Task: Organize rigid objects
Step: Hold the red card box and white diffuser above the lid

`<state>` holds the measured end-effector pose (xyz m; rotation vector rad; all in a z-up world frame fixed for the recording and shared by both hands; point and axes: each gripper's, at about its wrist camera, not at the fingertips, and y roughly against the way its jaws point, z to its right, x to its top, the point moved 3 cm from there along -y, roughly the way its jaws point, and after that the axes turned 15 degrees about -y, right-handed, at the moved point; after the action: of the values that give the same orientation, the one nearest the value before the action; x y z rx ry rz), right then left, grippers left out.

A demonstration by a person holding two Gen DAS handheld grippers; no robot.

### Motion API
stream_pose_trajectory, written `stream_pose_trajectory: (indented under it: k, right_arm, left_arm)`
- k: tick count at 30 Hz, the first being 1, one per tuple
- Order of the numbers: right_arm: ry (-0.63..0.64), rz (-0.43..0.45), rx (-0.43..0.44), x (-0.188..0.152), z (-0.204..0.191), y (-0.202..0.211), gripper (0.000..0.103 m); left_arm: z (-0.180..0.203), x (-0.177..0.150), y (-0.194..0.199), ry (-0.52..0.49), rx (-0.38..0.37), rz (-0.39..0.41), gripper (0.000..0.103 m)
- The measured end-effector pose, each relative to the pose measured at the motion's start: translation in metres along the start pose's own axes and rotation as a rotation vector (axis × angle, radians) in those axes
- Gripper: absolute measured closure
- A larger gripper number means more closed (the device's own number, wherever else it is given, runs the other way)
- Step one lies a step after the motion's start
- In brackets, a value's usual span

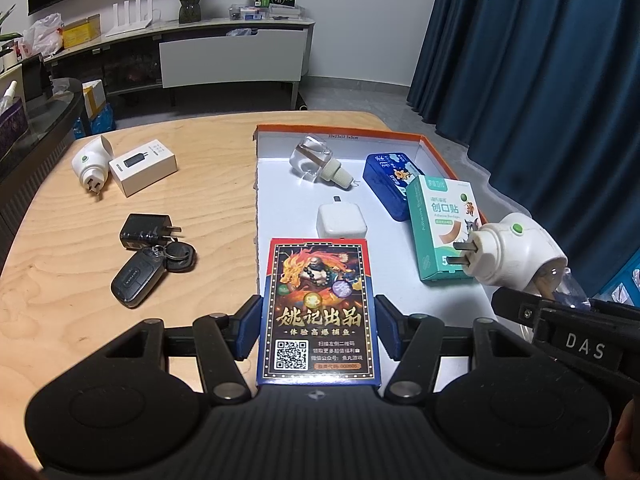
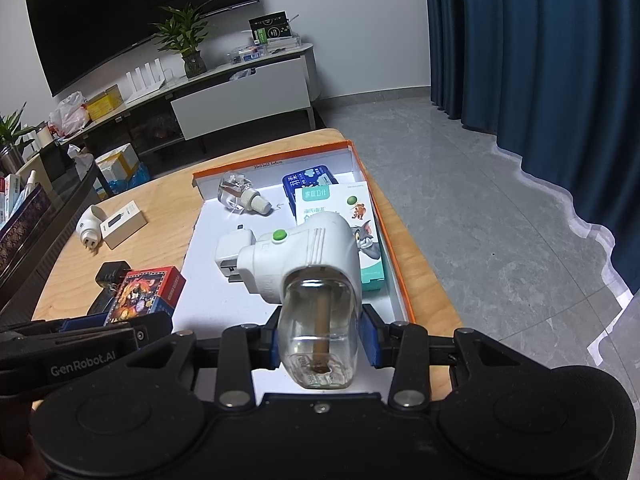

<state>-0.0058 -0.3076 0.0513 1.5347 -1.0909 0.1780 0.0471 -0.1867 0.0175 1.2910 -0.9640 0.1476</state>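
Note:
My left gripper (image 1: 318, 326) is shut on a playing-card box (image 1: 316, 280) with a red and blue dragon print, held over the near left edge of the orange-rimmed tray (image 1: 425, 141). My right gripper (image 2: 320, 338) is shut on the clear bottle (image 2: 318, 344) of a white plug-in vaporizer (image 2: 308, 248), held above the tray's near right part. In the left wrist view that vaporizer (image 1: 516, 250) hangs at the right with its prongs pointing left. The tray holds a clear capped bottle (image 1: 316, 158), a blue case (image 1: 390, 184), a white charger (image 1: 341, 222) and a plaster box (image 1: 440, 228).
On the wooden table (image 1: 208, 208) left of the tray lie a second white vaporizer (image 1: 90, 164), a white carton (image 1: 143, 167), a black charger (image 1: 146, 231) and a car key (image 1: 138, 278). A blue curtain (image 1: 540, 60) hangs at the right. A TV cabinet (image 1: 232, 56) stands beyond.

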Motion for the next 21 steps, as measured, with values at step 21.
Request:
stream_pose_trajectory:
  k: [21]
  right_arm:
    - [0.008,-0.002,-0.007,-0.0032,0.0008,-0.0011,0.056]
  left_arm:
    - [0.001,-0.0018,-0.0015,0.002,-0.003,-0.009,0.043]
